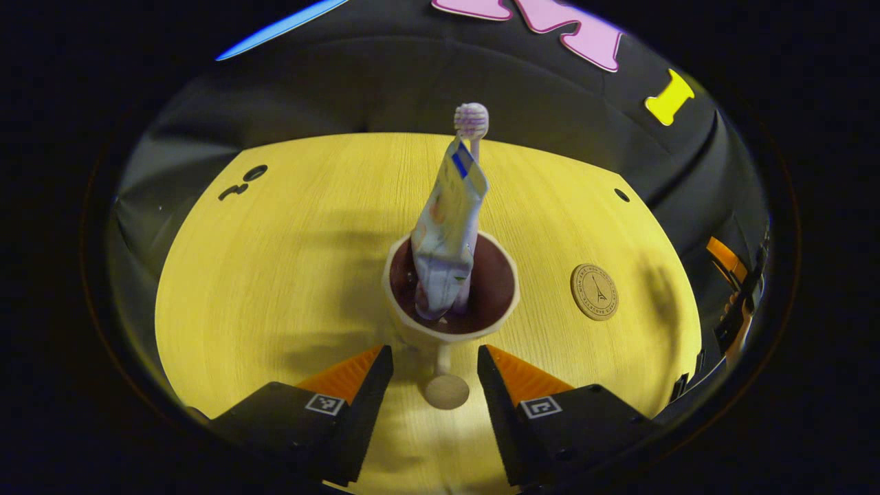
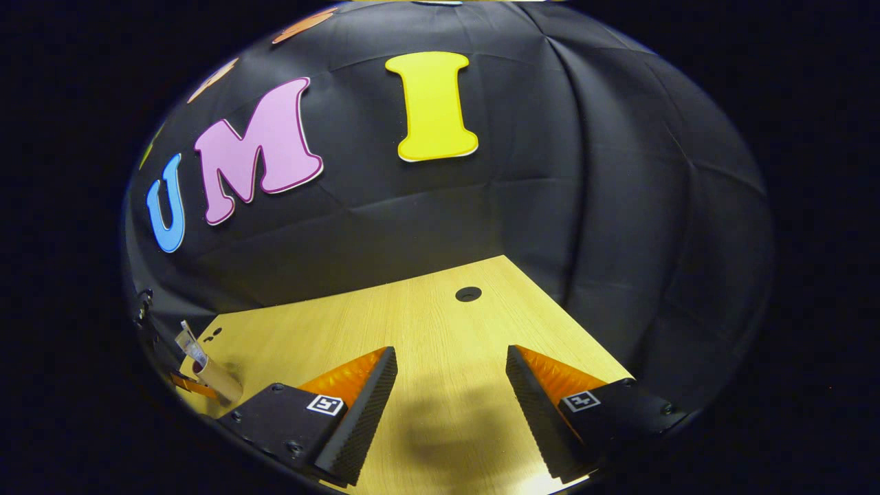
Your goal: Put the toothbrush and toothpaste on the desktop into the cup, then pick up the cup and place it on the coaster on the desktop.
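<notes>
Left gripper view looks down on the cup (image 1: 450, 292), which stands upright on the wooden counter (image 1: 289, 275) with the toothpaste (image 1: 447, 234) and the toothbrush (image 1: 471, 124) leaning inside it, the brush head poking up above the tube. The left hand-held gripper (image 1: 435, 375) has its fingers spread apart on either side of the cup's stem, not touching it. The coaster (image 1: 594, 291) lies flat to the right of the cup, near but apart. Right gripper view shows the right hand-held gripper (image 2: 452, 381) with fingers apart over bare counter, and the cup far off at the left edge.
</notes>
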Available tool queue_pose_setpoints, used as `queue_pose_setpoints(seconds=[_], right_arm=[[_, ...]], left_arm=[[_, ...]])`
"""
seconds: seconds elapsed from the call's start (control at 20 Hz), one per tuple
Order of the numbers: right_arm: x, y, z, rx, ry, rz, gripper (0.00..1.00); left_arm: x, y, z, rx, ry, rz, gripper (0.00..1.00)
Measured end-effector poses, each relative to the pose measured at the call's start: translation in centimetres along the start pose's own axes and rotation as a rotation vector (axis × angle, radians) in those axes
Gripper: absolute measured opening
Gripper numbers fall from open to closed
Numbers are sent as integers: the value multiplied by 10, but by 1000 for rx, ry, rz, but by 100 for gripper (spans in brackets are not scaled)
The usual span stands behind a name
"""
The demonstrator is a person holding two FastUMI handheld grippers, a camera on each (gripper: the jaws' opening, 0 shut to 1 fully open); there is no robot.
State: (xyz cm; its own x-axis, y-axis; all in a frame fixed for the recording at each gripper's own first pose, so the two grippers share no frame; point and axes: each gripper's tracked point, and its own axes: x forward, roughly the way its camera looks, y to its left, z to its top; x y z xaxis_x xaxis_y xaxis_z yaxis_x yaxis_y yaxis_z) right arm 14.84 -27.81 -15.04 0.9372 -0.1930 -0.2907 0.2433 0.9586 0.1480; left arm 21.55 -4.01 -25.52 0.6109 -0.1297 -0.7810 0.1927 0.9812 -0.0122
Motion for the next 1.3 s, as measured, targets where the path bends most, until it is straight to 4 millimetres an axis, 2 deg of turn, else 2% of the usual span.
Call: queue_pose_setpoints(seconds=[0.05,0.1,0.15,0.2,0.25,0.3,0.35,0.4,0.45,0.5,0.55,0.6,0.85,1.05,1.1,1.15,1.3], right_arm=[[1,-2,0,5,3,-2,98],[3,-5,-1,7,5,-5,98],[4,-7,-1,13,9,-6,98],[5,-9,-2,22,13,-6,98],[6,-11,-2,31,16,-8,98],[7,-13,-2,39,18,-10,98],[7,-14,-2,46,20,-12,98],[8,-17,-1,54,22,-15,98],[8,-18,-2,61,27,-18,98],[8,-19,-3,68,32,-20,98],[7,-19,-3,75,35,-21,98],[7,-18,-2,78,35,-18,98],[3,-14,-6,53,50,-3,98],[-3,-9,-8,24,48,10,98],[-4,-7,-10,21,53,17,98],[-6,-6,-11,19,57,22,98],[-13,-2,-21,30,79,27,98]], left_arm=[[2,0,1,1,11,6,81],[2,-2,2,6,22,9,79],[3,-3,3,13,29,16,62],[3,-4,2,24,39,26,52],[3,-4,-1,34,53,37,58],[4,-1,-3,38,66,50,50],[1,-3,-1,34,61,57,30],[5,-3,-2,32,65,63,37],[4,-3,-2,33,58,69,31],[5,-4,-2,29,58,76,35],[5,-5,-1,28,54,81,34],[6,-5,-1,27,50,83,27],[3,-10,-4,49,33,87,23],[-8,-48,12,95,-26,39,23],[-9,-63,17,105,-34,16,18],[-12,-79,22,117,-36,-12,22],[-12,-125,31,192,-46,-83,22]])
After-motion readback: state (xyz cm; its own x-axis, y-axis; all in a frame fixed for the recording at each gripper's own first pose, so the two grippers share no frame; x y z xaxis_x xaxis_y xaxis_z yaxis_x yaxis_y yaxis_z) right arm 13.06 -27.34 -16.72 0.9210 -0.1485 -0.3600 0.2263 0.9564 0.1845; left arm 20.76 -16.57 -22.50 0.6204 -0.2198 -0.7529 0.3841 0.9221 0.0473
